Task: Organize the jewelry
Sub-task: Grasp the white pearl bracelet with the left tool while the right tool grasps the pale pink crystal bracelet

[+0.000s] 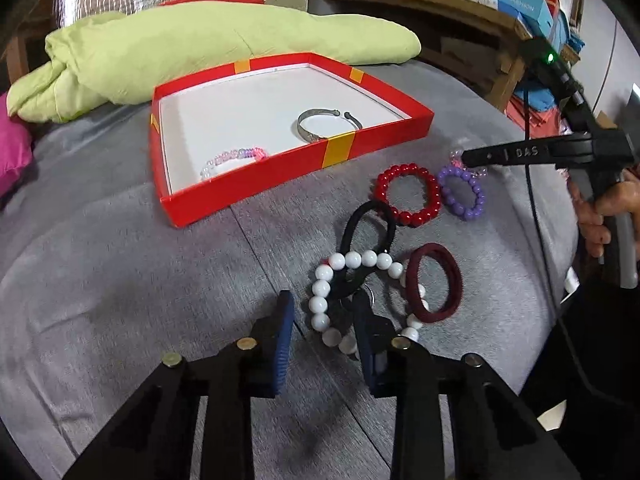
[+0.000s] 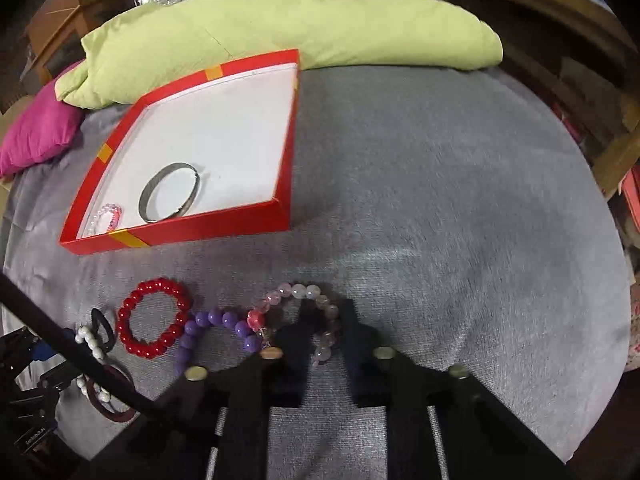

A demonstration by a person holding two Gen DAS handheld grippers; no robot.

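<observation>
A red box (image 1: 384, 139) (image 2: 224, 224) with a white floor holds a silver bangle (image 1: 329, 124) (image 2: 170, 192) and a pink bead bracelet (image 1: 234, 160) (image 2: 107, 216). On the grey cloth lie a red bead bracelet (image 1: 408, 194) (image 2: 154, 316), a purple bead bracelet (image 1: 460, 191) (image 2: 218, 330), a black hair tie (image 1: 366, 224), a maroon hair tie (image 1: 434, 282) and a white bead bracelet (image 1: 320, 300). My left gripper (image 1: 324, 316) is open around the white bracelet's left side. My right gripper (image 2: 326, 312) is open around a pale pink bead bracelet (image 2: 298, 292).
A green folded quilt (image 1: 224, 40) (image 2: 288, 28) lies behind the box, a magenta cushion (image 2: 40, 136) at the left. A wooden shelf (image 1: 460, 12) with boxes stands at the far right. A black cable (image 2: 80, 360) crosses the left of the right wrist view.
</observation>
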